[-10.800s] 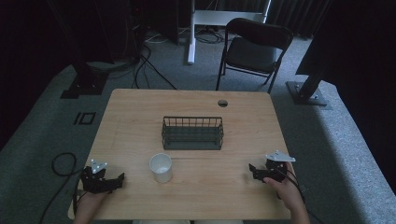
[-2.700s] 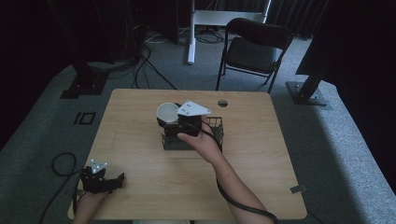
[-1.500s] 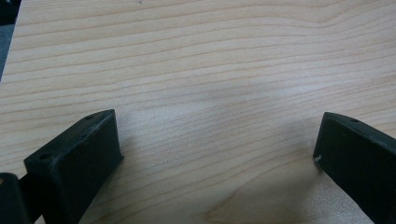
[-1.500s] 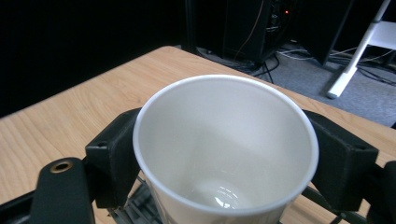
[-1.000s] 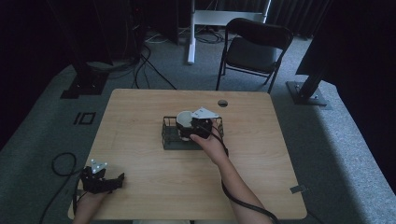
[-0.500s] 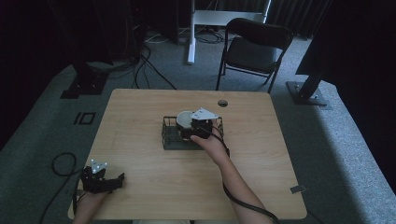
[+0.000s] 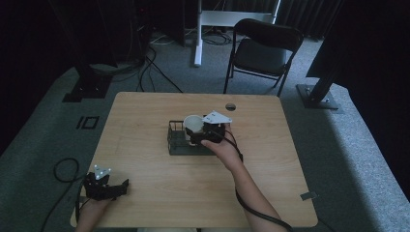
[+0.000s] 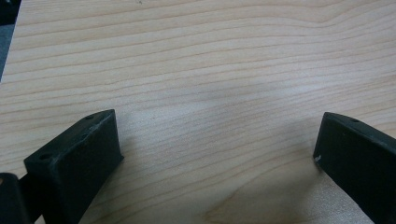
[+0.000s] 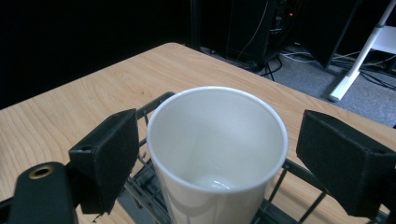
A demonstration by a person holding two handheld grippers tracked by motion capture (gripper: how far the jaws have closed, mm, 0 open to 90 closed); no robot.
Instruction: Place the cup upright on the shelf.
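Observation:
A white paper cup [image 7: 193,123] stands upright inside the black wire basket [image 7: 175,142] at the table's middle. My right gripper [image 7: 196,132] reaches in from the right, its jaws on either side of the cup. In the right gripper view the empty cup [image 9: 219,112] sits between the two jaws with a small gap on each side, so the right gripper [image 9: 218,142] is open. The basket's rim [image 9: 150,108] runs behind and below the cup. My left gripper [image 7: 120,187] rests open at the table's front left corner, over bare wood [image 8: 217,144].
A light wooden table [image 7: 145,116] with a round cable hole [image 7: 230,106] near its far edge. A black folding chair [image 7: 261,50] stands behind it. Cables lie on the grey floor [image 7: 63,169] at the left, and dark stands flank the table.
The cup went from the table's front, lifted by my right gripper, into the basket. Over the last second it settled slightly lower. The left gripper stayed put.

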